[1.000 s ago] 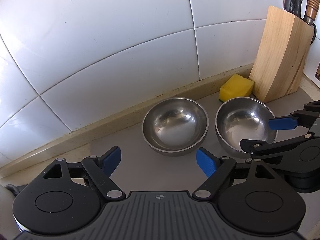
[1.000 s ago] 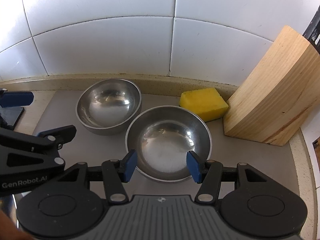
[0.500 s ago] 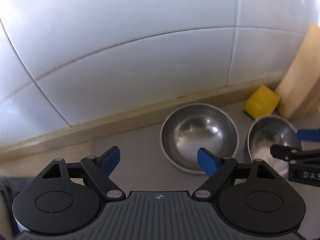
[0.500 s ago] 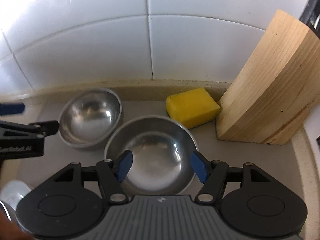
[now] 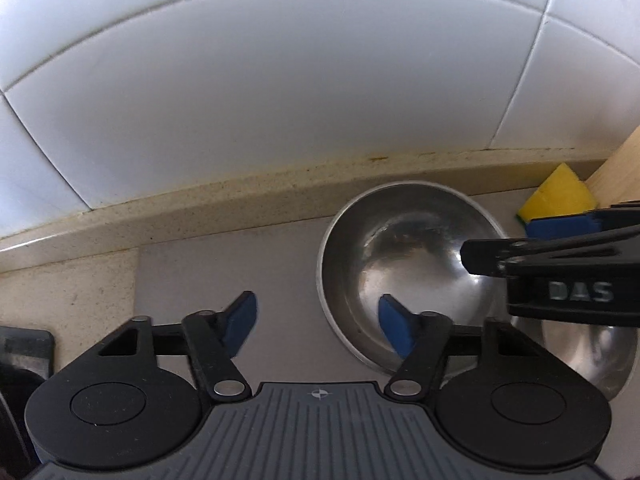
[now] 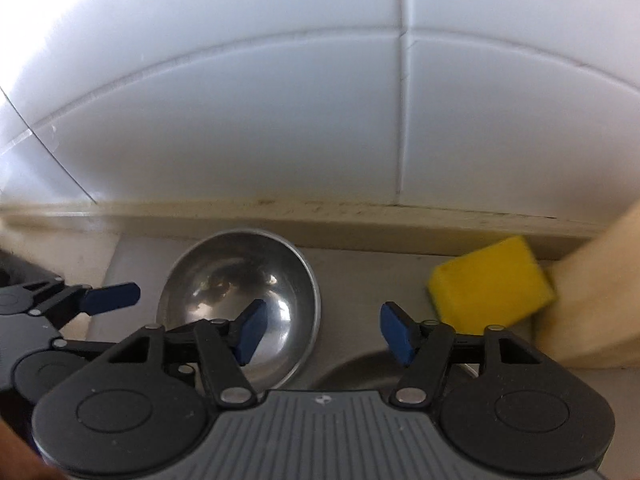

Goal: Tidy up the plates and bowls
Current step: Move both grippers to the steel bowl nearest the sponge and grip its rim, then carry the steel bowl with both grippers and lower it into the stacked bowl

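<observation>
Left wrist view: the left gripper (image 5: pixel 318 322), jaws just narrowed but still apart, straddles the near rim of the back steel bowl (image 5: pixel 404 256) by the counter's back edge, probably to lift it. The right gripper (image 6: pixel 322 330) hovers half-open over the nearer bowl (image 6: pixel 360 372), holding nothing.

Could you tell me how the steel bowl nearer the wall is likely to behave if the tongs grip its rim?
The steel bowl looks thin-walled, so probably light and stiff. Its polished, mirror-like surface may slip between the blue pads. Its rounded underside suggests it could rock or tip if pushed at the rim.
</observation>
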A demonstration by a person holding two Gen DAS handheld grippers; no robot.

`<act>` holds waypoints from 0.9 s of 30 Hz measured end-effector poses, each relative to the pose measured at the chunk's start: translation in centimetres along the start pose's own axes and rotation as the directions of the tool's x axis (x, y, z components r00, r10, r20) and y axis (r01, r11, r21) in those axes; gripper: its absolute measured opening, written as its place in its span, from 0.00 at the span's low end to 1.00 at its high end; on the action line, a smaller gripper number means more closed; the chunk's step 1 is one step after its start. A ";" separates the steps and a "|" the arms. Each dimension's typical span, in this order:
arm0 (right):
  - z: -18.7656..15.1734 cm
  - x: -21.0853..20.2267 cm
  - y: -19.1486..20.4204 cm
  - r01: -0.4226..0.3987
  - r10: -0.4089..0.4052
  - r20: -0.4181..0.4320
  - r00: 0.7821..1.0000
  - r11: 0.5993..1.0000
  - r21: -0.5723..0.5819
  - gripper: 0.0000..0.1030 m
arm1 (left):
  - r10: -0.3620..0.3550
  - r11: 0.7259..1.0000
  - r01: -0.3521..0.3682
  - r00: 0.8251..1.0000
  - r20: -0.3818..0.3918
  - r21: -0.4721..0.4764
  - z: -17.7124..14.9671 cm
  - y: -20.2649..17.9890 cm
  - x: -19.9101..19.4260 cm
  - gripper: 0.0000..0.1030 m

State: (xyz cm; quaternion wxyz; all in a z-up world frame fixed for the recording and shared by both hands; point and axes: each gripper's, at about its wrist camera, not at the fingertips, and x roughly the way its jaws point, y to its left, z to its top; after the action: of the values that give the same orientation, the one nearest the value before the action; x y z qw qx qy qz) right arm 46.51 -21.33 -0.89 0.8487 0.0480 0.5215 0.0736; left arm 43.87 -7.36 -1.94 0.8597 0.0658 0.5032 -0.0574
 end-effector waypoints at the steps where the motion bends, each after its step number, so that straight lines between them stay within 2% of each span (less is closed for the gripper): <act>1: 0.2 0.7 0.1 -0.002 0.002 -0.015 1.000 1.000 -0.003 0.30 | -0.005 1.000 0.005 1.000 -0.011 -0.003 0.1 0.0 0.3 0.53; 2: 0.3 1.1 0.1 -0.010 0.010 -0.030 0.999 1.000 -0.002 0.28 | -0.014 1.000 0.013 1.000 -0.024 -0.010 0.1 0.1 0.6 0.52; 5: 0.8 1.9 0.1 -0.042 0.043 -0.053 0.998 0.999 0.014 0.15 | -0.037 0.999 0.036 0.999 -0.030 -0.031 0.2 0.1 1.0 0.52; 6: 1.0 2.2 0.1 -0.068 0.069 -0.073 0.995 0.997 0.025 0.06 | -0.038 0.999 0.037 0.999 -0.031 -0.028 0.2 0.1 1.0 0.50; 8: 1.4 2.4 0.2 -0.075 0.076 -0.089 0.993 0.997 0.014 0.01 | -0.035 0.999 0.035 0.999 -0.035 -0.019 0.1 0.0 1.0 0.49; 11: 1.5 3.1 -0.2 -0.077 0.080 -0.113 0.990 0.997 0.027 0.00 | -0.046 0.999 0.045 0.998 -0.032 -0.018 -0.1 0.0 0.9 0.46; 15: 1.1 3.2 -0.4 -0.107 0.109 -0.123 0.986 0.994 0.025 0.00 | -0.074 0.997 0.073 0.996 -0.042 -0.032 0.1 -0.5 1.2 0.38; 19: 0.7 3.1 -0.2 -0.106 0.108 -0.117 0.987 0.994 0.026 0.00 | -0.056 0.998 0.055 0.998 -0.040 -0.029 -0.1 -0.6 1.0 0.35; 23: 0.4 1.9 -0.8 -0.147 0.153 -0.120 0.981 0.987 0.063 0.00 | -0.047 0.998 0.046 0.998 -0.029 -0.040 0.3 -0.1 0.3 0.34; 27: 0.4 0.2 -0.5 -0.159 0.163 -0.094 0.982 0.986 0.050 0.00 | -0.039 0.999 0.039 0.999 0.002 -0.035 0.3 0.1 -1.6 0.34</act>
State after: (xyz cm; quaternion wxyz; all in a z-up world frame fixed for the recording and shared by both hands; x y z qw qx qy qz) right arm 47.01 -21.82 -0.92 0.8123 0.1042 0.5581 0.1331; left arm 43.33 -7.25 -0.36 0.8599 0.0410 0.5046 -0.0653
